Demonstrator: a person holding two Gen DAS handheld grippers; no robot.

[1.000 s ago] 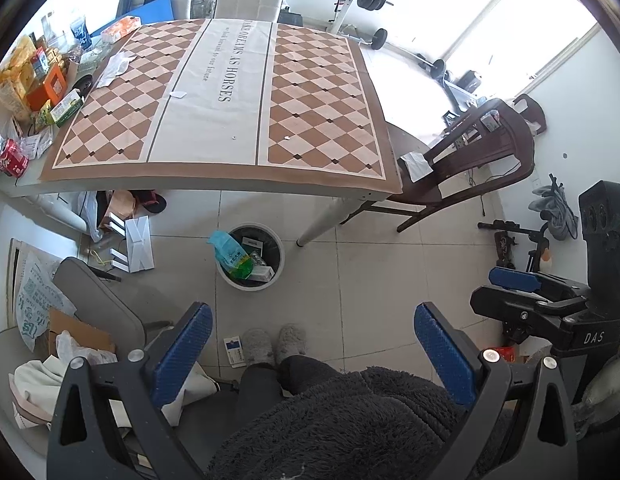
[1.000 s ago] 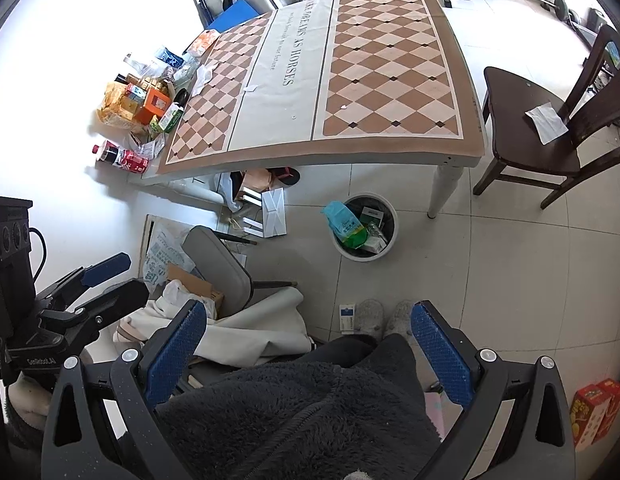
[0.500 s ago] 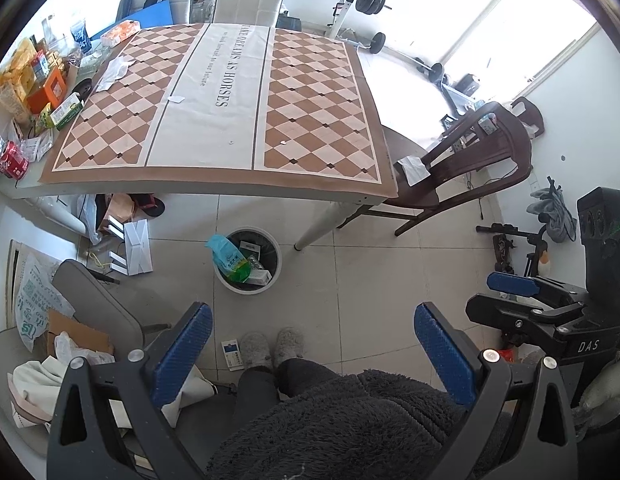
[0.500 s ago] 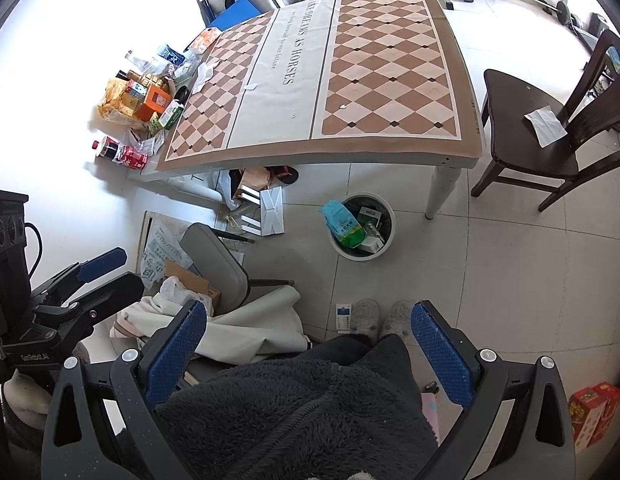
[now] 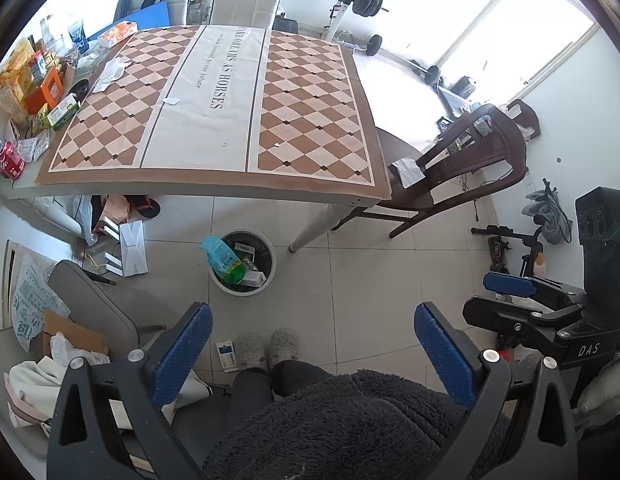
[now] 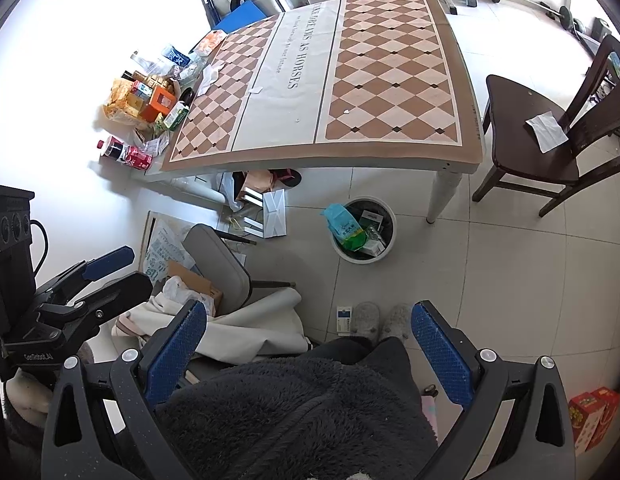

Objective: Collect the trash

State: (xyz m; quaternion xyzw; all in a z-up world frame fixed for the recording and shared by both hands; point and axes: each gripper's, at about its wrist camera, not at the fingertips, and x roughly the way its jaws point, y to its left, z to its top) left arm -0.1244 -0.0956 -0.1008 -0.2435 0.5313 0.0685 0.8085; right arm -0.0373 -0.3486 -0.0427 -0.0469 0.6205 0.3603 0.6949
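A round white bin (image 5: 270, 276) (image 6: 389, 248) stands on the tiled floor by the table's front leg, holding a blue-green bag (image 5: 224, 260) (image 6: 345, 230) and small boxes. A small blue-and-white box (image 5: 226, 356) (image 6: 343, 319) lies on the floor beside the person's grey slippers (image 5: 266, 350). My left gripper (image 5: 313, 352) and right gripper (image 6: 310, 350) are both open and empty, held high above the person's dark fleece lap. Scraps of paper (image 5: 110, 74) (image 6: 210, 76) lie on the checkered tablecloth (image 5: 214, 104).
Snack packs and a cola bottle (image 6: 124, 152) crowd the table's left edge. A dark wooden chair (image 6: 541, 140) with a paper on its seat stands right. A grey chair (image 5: 90, 304), cardboard and bags sit lower left. Red boxes (image 6: 589, 416) lie at the right.
Both views have drifted slightly, so the table and bin sit a little lower and nearer. Both grippers stay open and empty.
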